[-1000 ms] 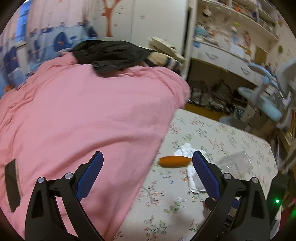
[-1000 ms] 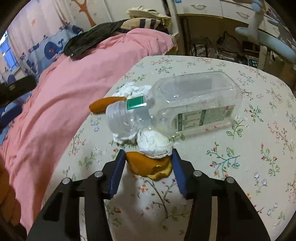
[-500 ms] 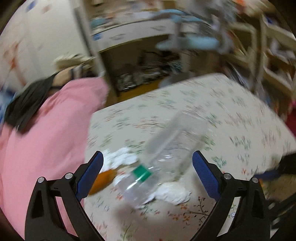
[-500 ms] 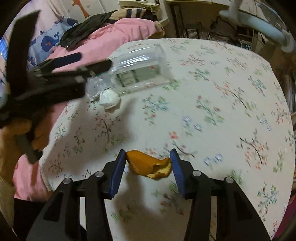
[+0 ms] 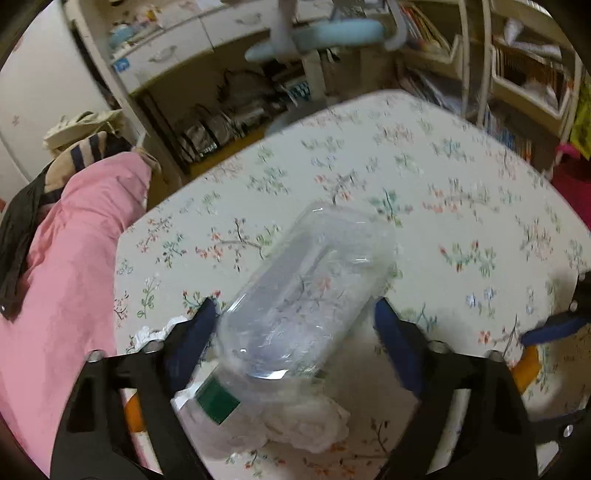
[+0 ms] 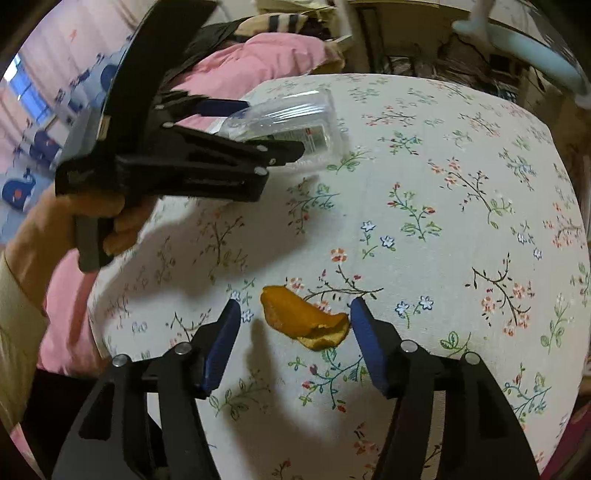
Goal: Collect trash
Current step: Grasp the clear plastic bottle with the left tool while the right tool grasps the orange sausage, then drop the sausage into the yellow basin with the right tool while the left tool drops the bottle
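Observation:
A clear plastic bottle (image 5: 306,291) with a green label band lies on the floral table, between the fingers of my left gripper (image 5: 295,328), which is open around it. The bottle also shows in the right wrist view (image 6: 291,125). White crumpled tissue (image 5: 306,428) lies under its neck end. An orange peel (image 6: 303,321) lies on the table between the fingers of my right gripper (image 6: 295,332), which is open and apart from it. A second orange piece (image 5: 133,413) shows behind my left finger.
The floral tablecloth (image 6: 443,192) covers the table. A pink quilt (image 5: 66,258) borders its left side. A blue chair (image 5: 325,33) and shelves (image 5: 517,74) stand beyond. A red bin (image 5: 576,188) is at the far right.
My left gripper swung from the quilt to the bottle and now straddles it. My right gripper carried the peel away from the bottle, then opened; the peel lies loose on the table.

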